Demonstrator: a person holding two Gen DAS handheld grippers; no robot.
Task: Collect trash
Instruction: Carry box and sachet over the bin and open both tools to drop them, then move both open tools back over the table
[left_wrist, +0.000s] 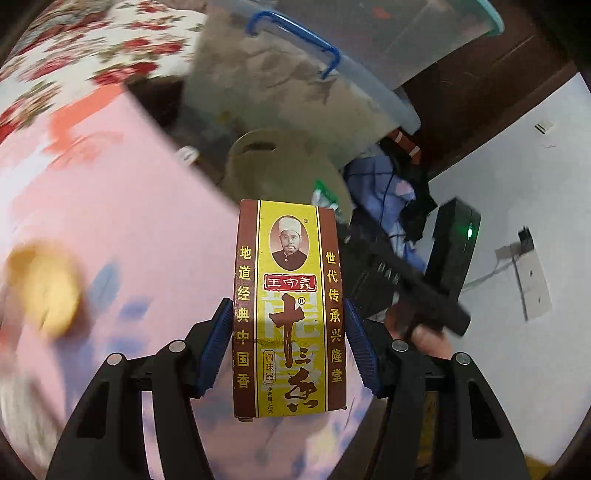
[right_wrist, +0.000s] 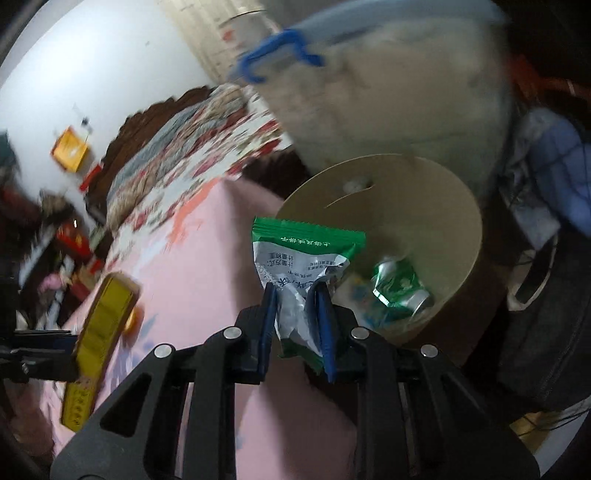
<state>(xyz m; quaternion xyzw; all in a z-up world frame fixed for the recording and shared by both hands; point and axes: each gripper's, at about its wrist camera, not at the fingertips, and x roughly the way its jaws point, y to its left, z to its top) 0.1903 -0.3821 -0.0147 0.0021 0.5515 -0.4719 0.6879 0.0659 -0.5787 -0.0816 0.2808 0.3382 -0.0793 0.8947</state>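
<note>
While both views blur at the edges, the grips read clearly. My left tongs (left_wrist: 289, 334) are clenched on a brown-and-yellow spice box (left_wrist: 289, 306), upright at centre frame, blue pads (left_wrist: 218, 347) pressed against its two long sides. Below it spreads a pink bed sheet (left_wrist: 122, 221); a yellow round thing (left_wrist: 42, 284), too blurred to name, sits at the left edge.

My right tongs (right_wrist: 295, 314) are clenched on a crumpled green-and-white wrapper (right_wrist: 299, 258), which sticks up at centre frame, just beside the rim of a round tan bin (right_wrist: 443, 206). Inside the bin lies a crushed green can (right_wrist: 400, 288) with other scraps I cannot make out. In this view the spice box (right_wrist: 105, 325) shows at lower left, over the pink bed sheet (right_wrist: 207, 236). A clear tub with a blue handle (right_wrist: 280, 55) fills the upper right, behind the bin.
</note>
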